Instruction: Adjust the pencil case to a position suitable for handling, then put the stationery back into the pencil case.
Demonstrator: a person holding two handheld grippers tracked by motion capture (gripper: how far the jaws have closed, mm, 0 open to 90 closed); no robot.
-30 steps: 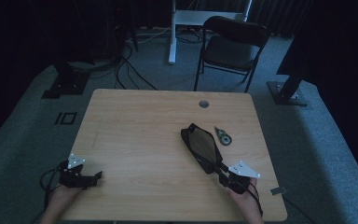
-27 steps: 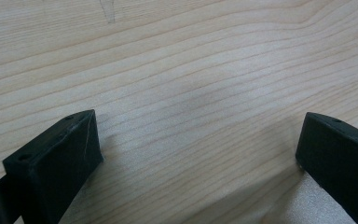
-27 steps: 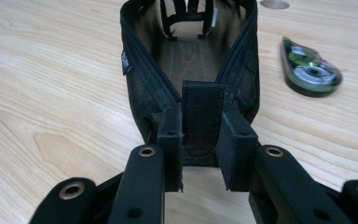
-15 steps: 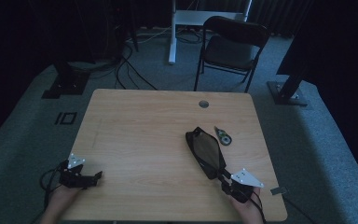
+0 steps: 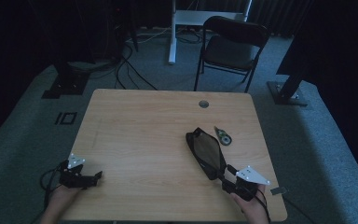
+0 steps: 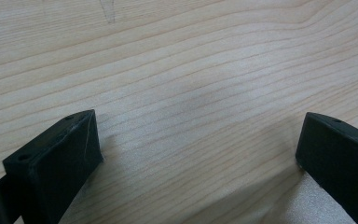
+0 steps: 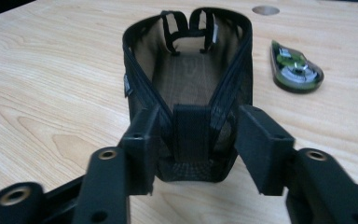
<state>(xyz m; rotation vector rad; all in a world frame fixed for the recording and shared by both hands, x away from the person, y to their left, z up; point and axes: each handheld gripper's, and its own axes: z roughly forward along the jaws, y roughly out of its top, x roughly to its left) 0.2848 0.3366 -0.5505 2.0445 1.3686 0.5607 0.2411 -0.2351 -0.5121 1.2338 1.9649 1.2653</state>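
The right hand-held gripper (image 7: 198,149), jaws just opening around the soft, light mesh pouch (image 7: 191,88) near the bench's right edge, should retake its stiffer end tab.

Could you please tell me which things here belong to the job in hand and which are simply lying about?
In the job:
- black mesh pouch, unzipped, its near end between the right tongs, whose jaws have just been opening
- green correction tape roller, lying beside the pouch

Lying about:
- left tongs, open over bare table
- folding chair behind the table
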